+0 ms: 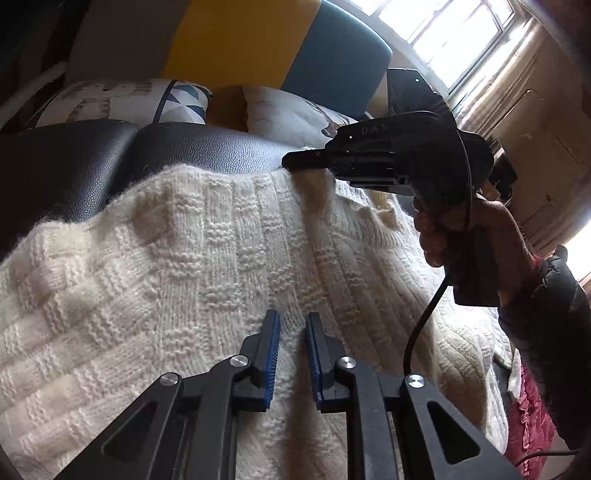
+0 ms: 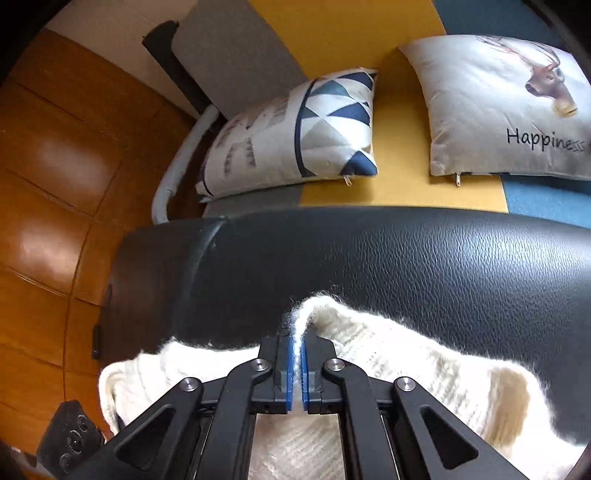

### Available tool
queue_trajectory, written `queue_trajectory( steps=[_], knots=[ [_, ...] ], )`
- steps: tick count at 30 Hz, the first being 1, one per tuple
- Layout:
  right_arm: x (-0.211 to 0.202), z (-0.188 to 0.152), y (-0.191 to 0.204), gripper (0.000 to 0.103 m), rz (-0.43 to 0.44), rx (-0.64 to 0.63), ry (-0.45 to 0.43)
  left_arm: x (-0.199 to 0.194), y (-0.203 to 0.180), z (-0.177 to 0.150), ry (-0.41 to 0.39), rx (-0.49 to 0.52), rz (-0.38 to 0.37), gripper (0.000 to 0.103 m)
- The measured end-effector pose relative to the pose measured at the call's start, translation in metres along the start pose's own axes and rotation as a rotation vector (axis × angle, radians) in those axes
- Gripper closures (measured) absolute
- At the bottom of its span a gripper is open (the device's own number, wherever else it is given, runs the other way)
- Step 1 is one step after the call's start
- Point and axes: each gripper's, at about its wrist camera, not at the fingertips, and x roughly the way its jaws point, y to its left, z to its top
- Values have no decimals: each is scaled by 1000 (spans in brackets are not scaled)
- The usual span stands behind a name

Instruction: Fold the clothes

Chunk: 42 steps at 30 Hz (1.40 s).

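Observation:
A cream knitted sweater [image 1: 207, 266] lies spread over a black leather seat [image 1: 74, 166]. My left gripper [image 1: 291, 321] hovers just above the middle of the sweater, jaws slightly apart and empty. My right gripper [image 1: 295, 162] shows in the left wrist view at the sweater's far edge. In the right wrist view the right gripper [image 2: 295, 332] is shut on a fold of the sweater's edge [image 2: 314, 310], pinched between its blue pads [image 2: 291, 354] over the black leather [image 2: 406, 266].
Beyond the seat is a sofa with yellow and blue panels [image 2: 406, 192], a triangle-patterned cushion [image 2: 295, 133] and a deer "Happiness" cushion [image 2: 498, 110]. A wooden floor [image 2: 48, 184] lies to the left. A window [image 1: 443, 29] is far right. Red cloth [image 1: 532, 417] lies lower right.

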Motion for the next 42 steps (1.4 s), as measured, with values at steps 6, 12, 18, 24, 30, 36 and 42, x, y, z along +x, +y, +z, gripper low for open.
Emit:
queue_trajectory(
  steps=[6, 12, 18, 24, 30, 36, 42],
  knots=[
    [-40, -16, 18, 88, 15, -58, -21, -18, -15, 7, -38, 11, 62, 84],
    [-89, -74, 5, 76, -132, -117, 17, -27, -35, -1, -39, 58, 127, 83],
    [-106, -122, -35, 89, -280, -42, 69, -58, -38, -19, -50, 9, 117, 84],
    [-163, -158, -31, 50, -84, 63, -96, -89, -40, -36, -62, -40, 106, 81],
    [-235, -278, -16, 21, -151, 26, -146, -140, -38, -106, -74, -114, 56, 80],
    [-239, -352, -39, 21, -353, 78, -81, -152, -27, -174, -37, -178, 200, 80],
    [-215, -369, -40, 22, -542, 9, -24, -162, -16, -204, -26, -246, 227, 79]
  ],
)
